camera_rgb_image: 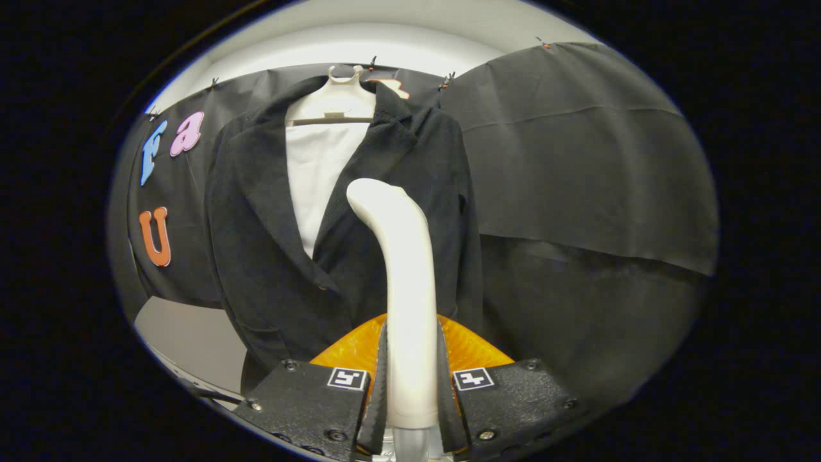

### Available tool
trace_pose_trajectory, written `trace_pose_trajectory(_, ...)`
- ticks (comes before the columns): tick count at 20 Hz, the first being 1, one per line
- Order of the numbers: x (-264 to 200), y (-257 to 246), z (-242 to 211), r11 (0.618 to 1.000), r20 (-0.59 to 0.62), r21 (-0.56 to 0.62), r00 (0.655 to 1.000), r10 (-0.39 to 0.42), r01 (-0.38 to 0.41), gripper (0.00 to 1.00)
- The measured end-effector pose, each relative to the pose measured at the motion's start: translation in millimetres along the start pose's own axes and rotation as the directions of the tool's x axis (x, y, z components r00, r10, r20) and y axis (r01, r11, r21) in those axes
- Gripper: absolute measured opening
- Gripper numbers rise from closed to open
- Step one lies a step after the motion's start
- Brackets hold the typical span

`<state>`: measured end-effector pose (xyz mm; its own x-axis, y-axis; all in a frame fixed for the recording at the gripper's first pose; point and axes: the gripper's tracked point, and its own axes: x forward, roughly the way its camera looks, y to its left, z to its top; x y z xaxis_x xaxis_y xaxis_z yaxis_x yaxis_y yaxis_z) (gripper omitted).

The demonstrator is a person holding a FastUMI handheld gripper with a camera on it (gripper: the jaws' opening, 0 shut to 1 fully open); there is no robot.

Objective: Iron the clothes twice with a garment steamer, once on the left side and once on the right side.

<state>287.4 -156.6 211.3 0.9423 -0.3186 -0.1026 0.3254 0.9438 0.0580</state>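
A big dark jacket [340, 231] hangs on a white hanger [333, 96] in front of the black cloth wall [577, 160]. The jacket is open at the front, and a white shirt [317, 173] shows inside it. The jacket hangs just beyond the fingers, a bit to their left side.

Next comes the garment steamer [407, 282]. It is a tall white stick with a bent top. It stands straight up between the two fingers, and its bent head is in front of the jacket's right half, near the collar fold. I cannot tell if the head touches the cloth or is only near it. No steam shows.

An orange part [349, 350] sits low behind the steamer, just past the fingers.

Last comes the gripper [410, 385]. Its two fingers are close together, with only the steamer's handle in the gap. Both fingers press on the handle, one on each side, so the hold looks tight.

How far along is the job? I think the steamer is picked up and brought to the jacket, and one side is about to be ironed or is being ironed. The jacket gives no sign of which sides are done. So I guess both sides may still be left.
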Motion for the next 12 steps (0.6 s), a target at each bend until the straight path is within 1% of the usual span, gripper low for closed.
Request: trace_pose_trajectory(12,4.0,10.8,-71.8,0.998,-0.098,-0.060,0.995,0.013,-0.019,0.36)
